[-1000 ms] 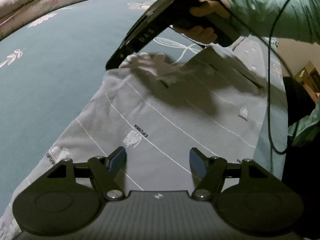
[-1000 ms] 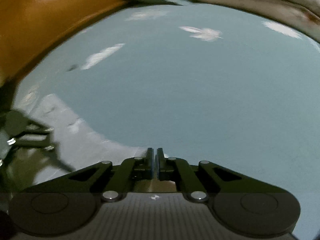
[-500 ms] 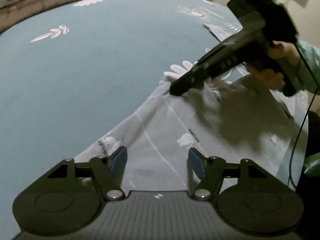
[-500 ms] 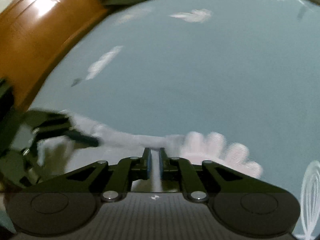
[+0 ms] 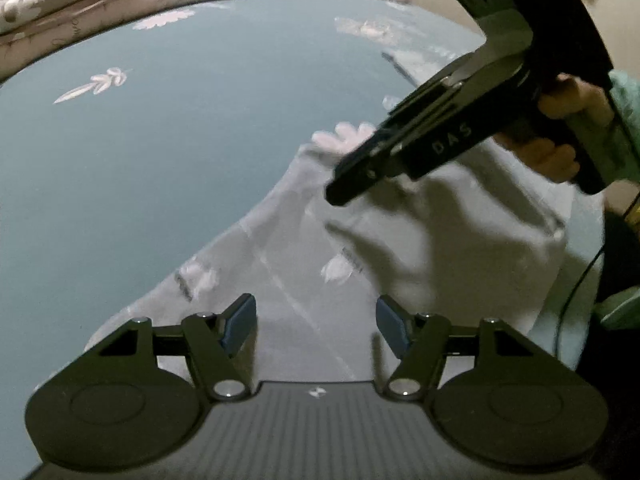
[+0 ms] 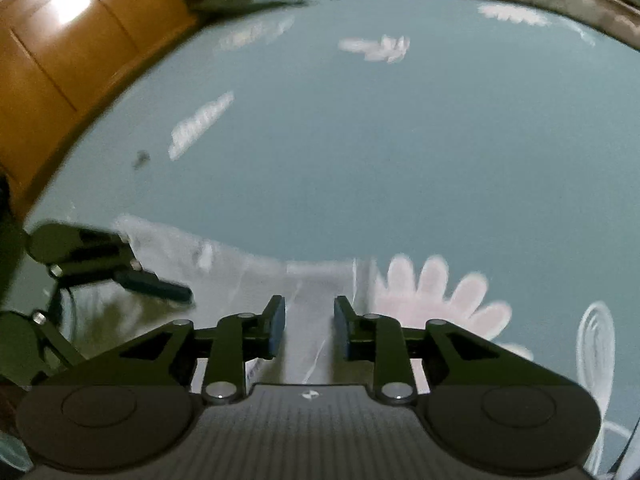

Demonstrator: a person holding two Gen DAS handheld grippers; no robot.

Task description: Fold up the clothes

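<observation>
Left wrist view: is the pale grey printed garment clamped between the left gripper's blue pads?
No: the left gripper stands open, the garment lying flat beneath.

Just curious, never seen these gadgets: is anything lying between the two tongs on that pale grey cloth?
Only the pale grey printed garment itself: left tongs to right tongs, left wrist view shows nothing else.

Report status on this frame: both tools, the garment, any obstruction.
Left tool open, empty, over grey garment. Right tool opening, pads off the cloth. Garment flat on blue bedsheet. Nothing in the way.
</observation>
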